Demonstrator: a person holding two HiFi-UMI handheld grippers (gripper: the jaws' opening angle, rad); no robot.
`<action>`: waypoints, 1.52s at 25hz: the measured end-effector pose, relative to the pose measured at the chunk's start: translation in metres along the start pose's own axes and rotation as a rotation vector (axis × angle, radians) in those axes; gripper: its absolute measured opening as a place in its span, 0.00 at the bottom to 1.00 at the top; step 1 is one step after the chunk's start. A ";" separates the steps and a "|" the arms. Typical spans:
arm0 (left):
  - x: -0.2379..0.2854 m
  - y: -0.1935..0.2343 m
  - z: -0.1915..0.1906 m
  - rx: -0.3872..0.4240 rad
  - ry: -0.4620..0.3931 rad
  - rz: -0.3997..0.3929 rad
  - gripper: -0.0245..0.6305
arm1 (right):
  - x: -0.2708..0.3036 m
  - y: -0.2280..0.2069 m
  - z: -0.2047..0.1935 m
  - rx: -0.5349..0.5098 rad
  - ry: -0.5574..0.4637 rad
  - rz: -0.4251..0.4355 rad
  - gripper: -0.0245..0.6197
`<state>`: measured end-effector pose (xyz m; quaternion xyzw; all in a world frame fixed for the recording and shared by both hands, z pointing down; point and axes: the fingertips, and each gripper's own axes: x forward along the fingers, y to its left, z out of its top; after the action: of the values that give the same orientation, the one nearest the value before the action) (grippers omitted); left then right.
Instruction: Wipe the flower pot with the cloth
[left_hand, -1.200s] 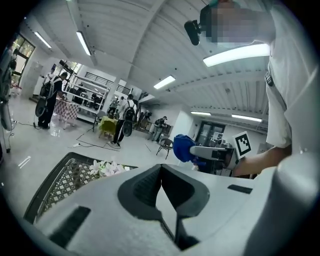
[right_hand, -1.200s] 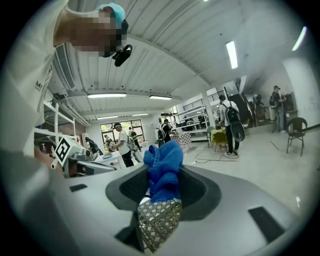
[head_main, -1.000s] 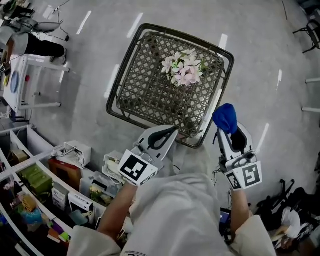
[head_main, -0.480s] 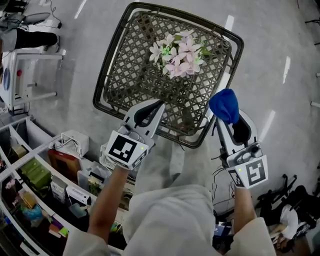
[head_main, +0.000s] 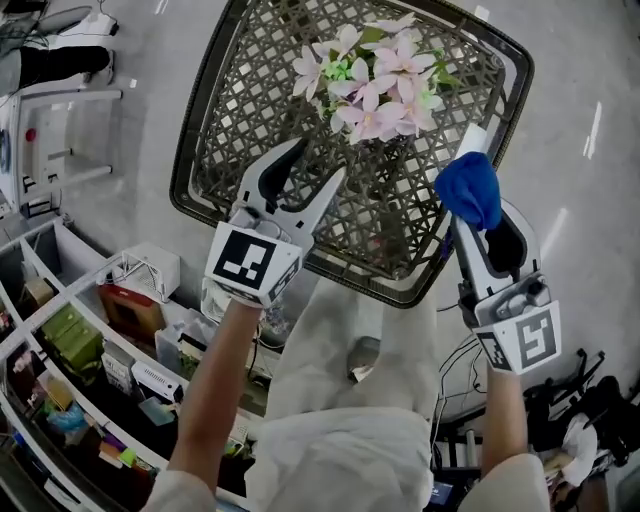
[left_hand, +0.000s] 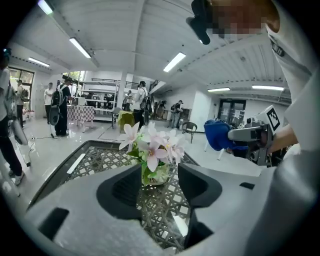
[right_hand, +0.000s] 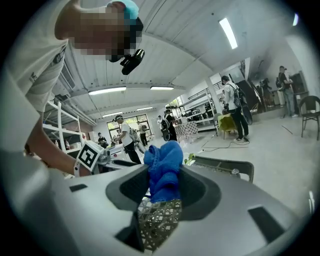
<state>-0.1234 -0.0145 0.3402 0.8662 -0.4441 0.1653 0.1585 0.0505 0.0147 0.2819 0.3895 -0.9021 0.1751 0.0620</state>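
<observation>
A small pot of pink and white flowers (head_main: 368, 78) stands on the wicker table (head_main: 240, 110); from above the blooms hide the pot. In the left gripper view the pot (left_hand: 156, 173) shows ahead, through the gap of the jaws. My left gripper (head_main: 318, 162) hovers over the table's near part, short of the flowers; its jaws are opening with nothing between them. My right gripper (head_main: 472, 208) is at the table's right edge, shut on a bunched blue cloth (head_main: 468, 188). That cloth (right_hand: 162, 167) bulges up out of the right gripper (right_hand: 164, 182).
The table's dark metal rim (head_main: 400, 295) runs close in front of the person's legs. Shelves with boxes and clutter (head_main: 90, 350) stand at the lower left, a white bench (head_main: 45, 130) at the far left. Several people (left_hand: 60, 102) stand in the hall beyond.
Both grippers have come down and forward over the table, closer to the flowers. The left jaws, shut before, now stand apart. The right gripper still grips the cloth.
</observation>
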 end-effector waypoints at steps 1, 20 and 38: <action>0.005 0.005 -0.005 0.002 -0.001 0.005 0.38 | 0.003 0.000 -0.006 0.000 0.005 0.004 0.31; 0.098 0.038 -0.047 0.129 -0.030 -0.193 0.65 | 0.036 -0.027 -0.058 0.005 0.047 0.000 0.31; 0.137 0.027 -0.013 0.391 0.009 -0.542 0.75 | 0.041 -0.052 -0.053 0.029 0.078 -0.036 0.31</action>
<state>-0.0724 -0.1222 0.4138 0.9661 -0.1567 0.2033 0.0293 0.0584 -0.0269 0.3558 0.3993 -0.8892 0.2022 0.0947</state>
